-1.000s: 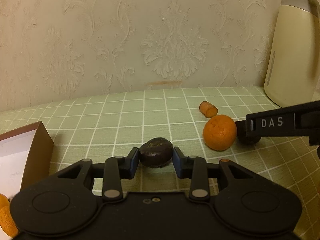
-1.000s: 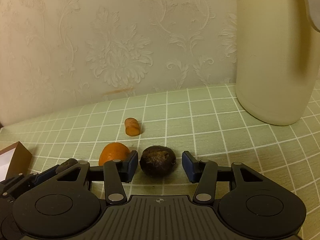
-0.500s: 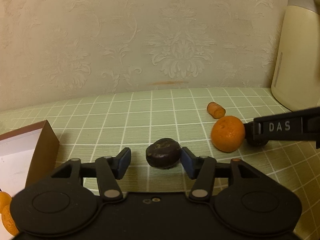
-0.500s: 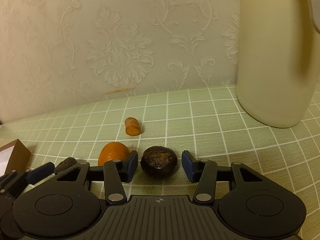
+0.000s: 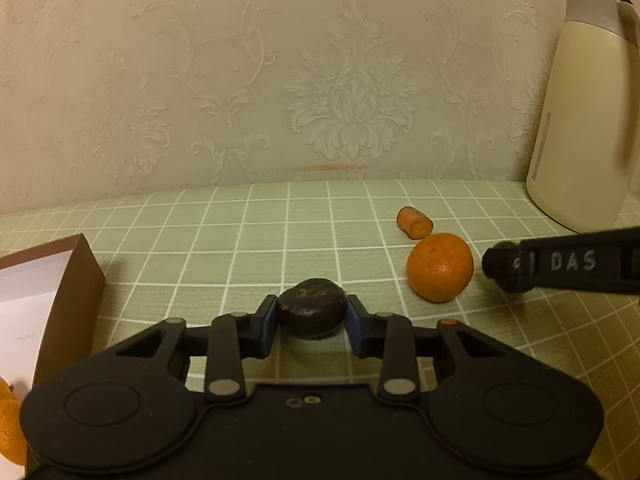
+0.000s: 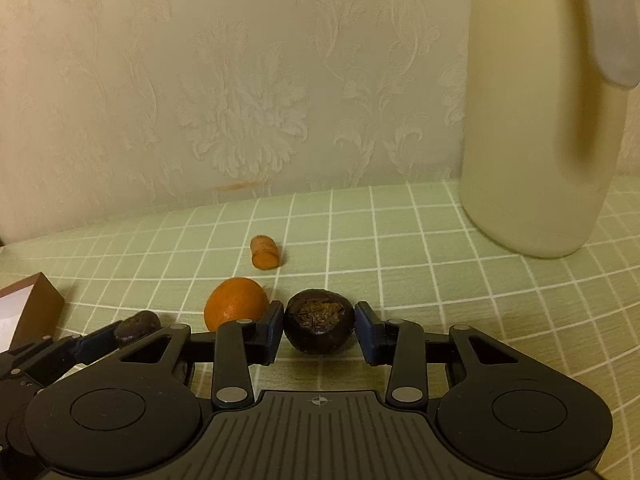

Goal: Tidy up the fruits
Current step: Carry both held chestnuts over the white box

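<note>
My left gripper [image 5: 312, 314] is shut on a dark brown round fruit [image 5: 312, 312] just above the green checked cloth. My right gripper [image 6: 319, 326] is shut on a second dark round fruit [image 6: 319, 320] with a rough top. An orange mandarin [image 5: 440, 266] lies between the two grippers; it also shows in the right wrist view [image 6: 235, 302]. A carrot piece [image 5: 415, 222] lies behind it. The left gripper's fruit shows in the right wrist view [image 6: 137, 325].
A brown box with a white inside [image 5: 48, 300] stands at the left and holds orange fruit [image 5: 10, 428] at its near end. A cream thermos jug [image 6: 540, 112] stands at the back right. The wallpapered wall closes the far side of the table [image 5: 240, 248].
My left gripper opened half a second ago and has closed again on the dark fruit. My right gripper's pads have closed in onto its dark fruit.
</note>
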`<state>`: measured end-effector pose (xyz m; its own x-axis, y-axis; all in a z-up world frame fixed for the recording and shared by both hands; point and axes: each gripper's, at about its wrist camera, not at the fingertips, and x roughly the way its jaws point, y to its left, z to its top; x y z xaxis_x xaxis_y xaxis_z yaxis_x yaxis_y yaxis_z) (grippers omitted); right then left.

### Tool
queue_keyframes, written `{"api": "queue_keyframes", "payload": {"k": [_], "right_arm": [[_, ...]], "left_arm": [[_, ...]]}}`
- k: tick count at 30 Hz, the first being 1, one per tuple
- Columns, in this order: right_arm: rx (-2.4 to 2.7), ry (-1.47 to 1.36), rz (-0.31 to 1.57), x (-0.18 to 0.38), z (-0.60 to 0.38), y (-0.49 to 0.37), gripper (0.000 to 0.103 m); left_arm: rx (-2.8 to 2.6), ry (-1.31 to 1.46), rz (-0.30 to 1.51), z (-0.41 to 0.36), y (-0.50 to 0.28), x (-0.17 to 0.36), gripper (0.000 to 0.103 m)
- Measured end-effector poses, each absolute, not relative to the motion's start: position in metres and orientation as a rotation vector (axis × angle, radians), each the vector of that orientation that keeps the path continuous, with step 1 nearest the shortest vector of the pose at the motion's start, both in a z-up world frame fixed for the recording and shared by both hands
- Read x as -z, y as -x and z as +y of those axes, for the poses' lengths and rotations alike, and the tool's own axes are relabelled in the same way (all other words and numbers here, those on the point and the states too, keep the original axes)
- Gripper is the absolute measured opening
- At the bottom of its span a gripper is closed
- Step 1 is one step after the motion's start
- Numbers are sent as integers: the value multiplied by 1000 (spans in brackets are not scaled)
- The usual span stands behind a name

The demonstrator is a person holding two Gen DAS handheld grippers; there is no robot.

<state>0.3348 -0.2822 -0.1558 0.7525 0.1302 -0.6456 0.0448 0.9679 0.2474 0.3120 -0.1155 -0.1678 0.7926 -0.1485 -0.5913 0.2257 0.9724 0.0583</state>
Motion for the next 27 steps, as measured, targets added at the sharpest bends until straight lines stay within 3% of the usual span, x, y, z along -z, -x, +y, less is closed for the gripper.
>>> {"api": "queue_keyframes", "payload": {"k": [27], "right_arm": [[-98, -193, 681, 124, -245, -242, 39]], "left_arm": [[211, -152, 580, -86, -241, 123, 26]]}}
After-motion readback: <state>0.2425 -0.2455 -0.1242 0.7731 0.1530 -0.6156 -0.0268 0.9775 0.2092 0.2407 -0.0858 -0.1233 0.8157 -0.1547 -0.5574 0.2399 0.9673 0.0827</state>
